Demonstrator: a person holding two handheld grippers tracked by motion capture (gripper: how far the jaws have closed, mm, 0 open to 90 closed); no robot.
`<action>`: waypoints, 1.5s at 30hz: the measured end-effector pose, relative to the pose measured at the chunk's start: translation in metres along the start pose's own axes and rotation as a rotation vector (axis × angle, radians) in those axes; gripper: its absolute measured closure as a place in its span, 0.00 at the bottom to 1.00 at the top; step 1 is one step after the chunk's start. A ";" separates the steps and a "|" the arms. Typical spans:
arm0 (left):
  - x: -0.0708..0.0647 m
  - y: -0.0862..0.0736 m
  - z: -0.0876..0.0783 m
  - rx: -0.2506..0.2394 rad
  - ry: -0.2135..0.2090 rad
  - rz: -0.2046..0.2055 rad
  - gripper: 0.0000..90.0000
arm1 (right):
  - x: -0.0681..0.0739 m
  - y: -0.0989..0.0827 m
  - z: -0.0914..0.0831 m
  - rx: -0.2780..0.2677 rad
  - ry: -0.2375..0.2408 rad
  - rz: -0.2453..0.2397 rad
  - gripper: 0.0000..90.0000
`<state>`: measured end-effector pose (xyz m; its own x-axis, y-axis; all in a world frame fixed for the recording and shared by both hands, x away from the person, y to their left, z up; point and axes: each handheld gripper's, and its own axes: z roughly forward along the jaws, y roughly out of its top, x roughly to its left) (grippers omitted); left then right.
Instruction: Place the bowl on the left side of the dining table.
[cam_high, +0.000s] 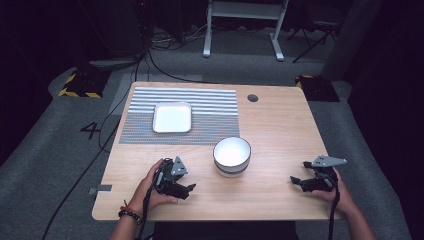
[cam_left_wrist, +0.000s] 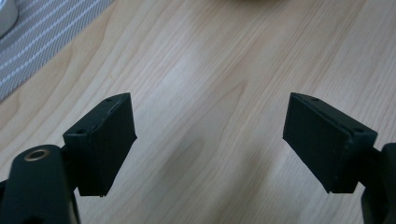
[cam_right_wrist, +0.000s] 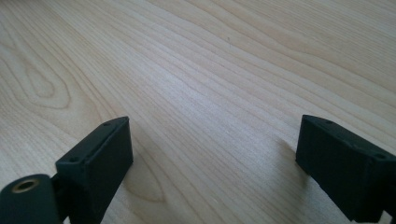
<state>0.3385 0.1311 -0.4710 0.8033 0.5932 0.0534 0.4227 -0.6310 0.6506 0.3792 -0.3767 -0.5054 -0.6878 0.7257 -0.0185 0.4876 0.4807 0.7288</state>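
The desk (cam_high: 280, 125) carries everything, and I work from its near edge with a pair of tongs in each hand. On its far-left part lies the striped grey mat (cam_high: 210, 107), and on the mat's middle sits the white square dish (cam_high: 172, 117), flat and bare. The white bowl (cam_high: 232, 155) stands upright on bare wood just off the mat's near-right corner, roughly mid-desk and a little nearer my side; it looks to be a stack of two, though I cannot be sure. My left tongs (cam_high: 189, 189) rest near the near-left corner, tips turned toward the bowl, jaws spread wide with only wood grain between them in the left gripper view, where the mat (cam_left_wrist: 42, 37) shows at the upper left. My right tongs (cam_high: 296, 181) sit by the near-right corner, well apart from the bowl, jaws likewise wide apart over bare wood. I judge the bowl is what I go for, likely bound for the mat or dish. The main risk is the rim: glazed, curved and thin, it could slip or tip if I pinch it off-centre. If it is two bowls, lifting by the upper rim could leave the lower one behind or drag it. Sweeping in low, a jaw could shove the bowl sideways or catch the mat's edge.
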 end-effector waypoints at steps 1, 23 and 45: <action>-0.001 0.002 0.000 0.002 -0.004 0.001 0.19 | 0.000 0.000 0.000 0.000 0.000 0.000 0.12; -0.012 0.050 -0.004 -0.088 -0.050 0.100 0.18 | 0.000 0.000 0.000 0.000 0.000 0.000 0.12; -0.024 0.079 -0.002 -0.142 -0.084 0.145 0.18 | 0.000 0.000 0.000 0.000 0.000 0.000 0.12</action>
<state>0.3522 0.0680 -0.4193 0.8860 0.4539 0.0948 0.2417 -0.6266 0.7409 0.3792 -0.3767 -0.5054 -0.6879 0.7256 -0.0185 0.4874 0.4807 0.7289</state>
